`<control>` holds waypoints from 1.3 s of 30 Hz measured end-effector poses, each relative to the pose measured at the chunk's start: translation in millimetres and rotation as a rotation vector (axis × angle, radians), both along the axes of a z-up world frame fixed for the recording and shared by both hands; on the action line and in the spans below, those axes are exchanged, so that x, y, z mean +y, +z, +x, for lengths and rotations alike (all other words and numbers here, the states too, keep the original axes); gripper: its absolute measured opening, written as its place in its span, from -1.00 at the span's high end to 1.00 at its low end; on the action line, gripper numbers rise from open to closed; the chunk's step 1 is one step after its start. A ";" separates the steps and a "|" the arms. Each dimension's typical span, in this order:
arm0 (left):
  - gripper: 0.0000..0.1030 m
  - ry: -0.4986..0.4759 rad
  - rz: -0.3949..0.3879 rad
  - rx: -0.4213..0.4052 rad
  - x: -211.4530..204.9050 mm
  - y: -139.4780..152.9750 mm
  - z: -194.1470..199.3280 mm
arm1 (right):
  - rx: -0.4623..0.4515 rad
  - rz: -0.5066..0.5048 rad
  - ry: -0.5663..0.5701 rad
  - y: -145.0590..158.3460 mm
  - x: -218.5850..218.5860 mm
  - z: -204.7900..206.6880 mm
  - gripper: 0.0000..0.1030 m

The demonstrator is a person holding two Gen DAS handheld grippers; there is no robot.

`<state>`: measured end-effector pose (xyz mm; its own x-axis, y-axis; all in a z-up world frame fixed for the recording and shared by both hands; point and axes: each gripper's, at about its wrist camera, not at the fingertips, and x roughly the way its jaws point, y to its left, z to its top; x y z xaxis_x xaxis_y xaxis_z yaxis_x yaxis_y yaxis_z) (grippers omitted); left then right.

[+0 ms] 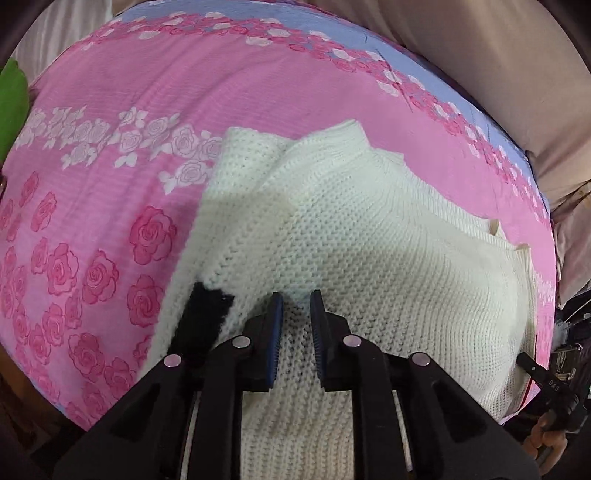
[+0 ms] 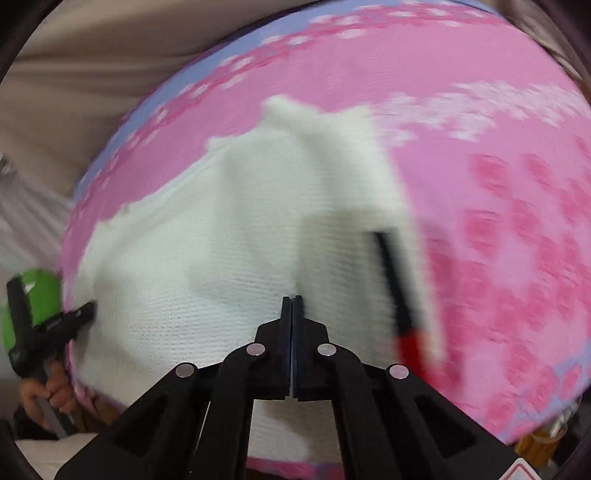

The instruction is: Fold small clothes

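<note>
A white knitted sweater [image 1: 351,236] lies partly folded on a pink rose-patterned bedsheet [image 1: 110,129]. It has a black patch [image 1: 207,306] near its left edge. My left gripper [image 1: 296,299] hovers low over the sweater's near part with its jaws a little apart and nothing between them. In the right wrist view the picture is blurred by motion. The sweater [image 2: 229,236] fills the middle, with a black and red strip [image 2: 397,295] on its right side. My right gripper [image 2: 292,301] is over the sweater with its jaws pressed together; I cannot tell whether cloth is pinched between them.
The bed's blue border [image 1: 332,33] runs along the far edge, with beige fabric [image 1: 498,55] beyond it. A green object [image 1: 13,99] sits at the left. The other hand-held gripper [image 2: 44,325] and its hand show at the sweater's left edge.
</note>
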<state>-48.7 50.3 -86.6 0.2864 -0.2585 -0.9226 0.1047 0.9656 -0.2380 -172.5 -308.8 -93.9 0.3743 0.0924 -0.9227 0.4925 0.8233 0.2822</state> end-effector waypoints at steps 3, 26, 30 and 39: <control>0.69 -0.018 0.039 -0.017 -6.0 1.2 -4.0 | -0.004 -0.014 0.051 7.4 11.6 -0.8 1.00; 0.59 -0.036 0.051 -0.016 -4.1 -1.0 -23.5 | -0.105 -0.111 0.165 57.8 48.9 72.4 0.79; 0.58 -0.040 0.070 -0.023 -6.7 -0.6 -26.4 | -0.076 -0.209 0.003 50.7 -15.5 92.3 0.30; 0.58 -0.040 0.088 -0.025 -12.1 -1.3 -28.1 | -0.070 -0.110 -0.007 11.9 -21.9 107.2 0.85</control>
<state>-76.7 38.2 -88.0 0.3002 -0.1880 -0.9351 0.1485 0.9776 -0.1489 -65.3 -330.7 -82.0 0.4381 -0.0102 -0.8989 0.4804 0.8479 0.2245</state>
